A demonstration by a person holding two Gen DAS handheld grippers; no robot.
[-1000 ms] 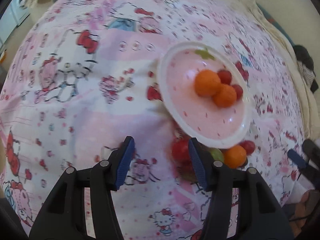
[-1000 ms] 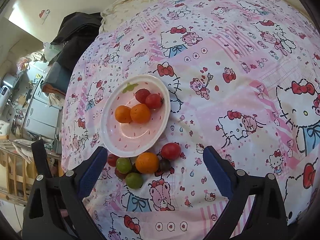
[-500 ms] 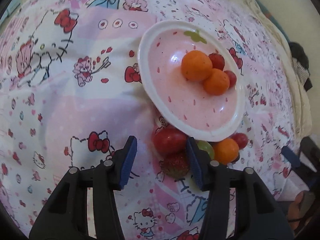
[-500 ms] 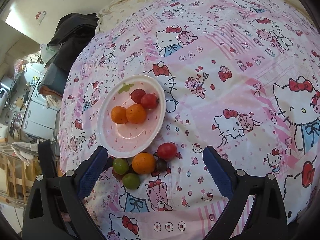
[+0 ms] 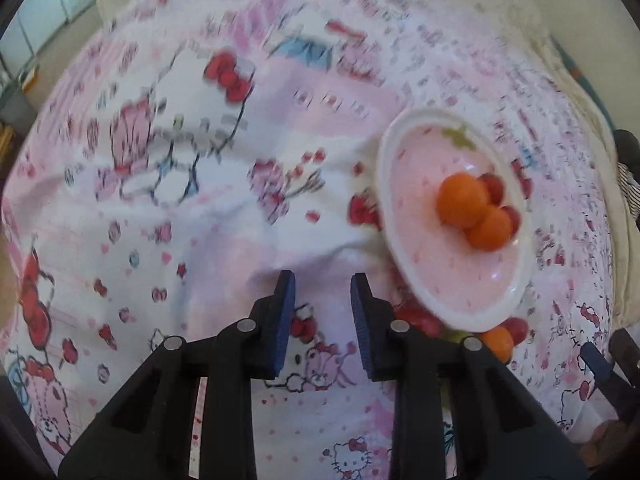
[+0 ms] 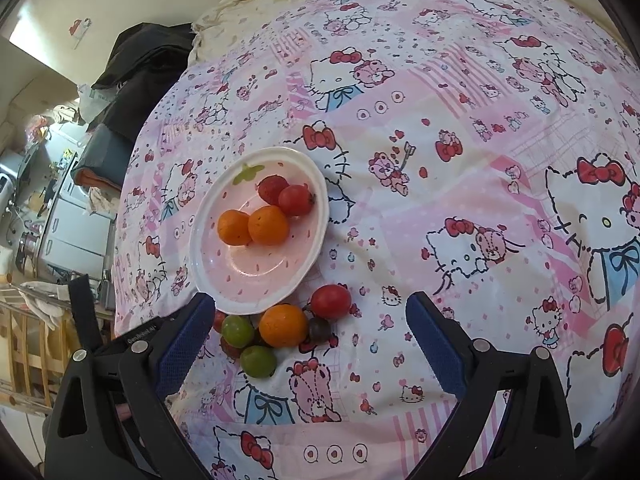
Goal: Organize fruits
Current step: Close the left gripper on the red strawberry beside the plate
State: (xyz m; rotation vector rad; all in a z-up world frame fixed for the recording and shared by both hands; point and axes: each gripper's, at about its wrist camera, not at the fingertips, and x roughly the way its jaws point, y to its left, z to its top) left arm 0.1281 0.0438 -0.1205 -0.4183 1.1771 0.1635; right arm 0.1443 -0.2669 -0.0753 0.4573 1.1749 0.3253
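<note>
A pink strawberry-shaped plate lies on the Hello Kitty sheet and holds two oranges, a strawberry and a red tomato. Loose fruit lies just in front of it: an orange, a red tomato, two green fruits and a dark grape. My left gripper is open and empty, over the sheet left of the plate. My right gripper is wide open and empty, above the loose fruit.
The bed's left edge drops off to dark clothes, a folded pile and white appliances. A wooden rack stands at lower left. The sheet stretches wide to the right of the plate.
My left gripper has swung left and back from the loose fruit, which now sits right of its fingers; its view is blurred. The right gripper has barely moved.
</note>
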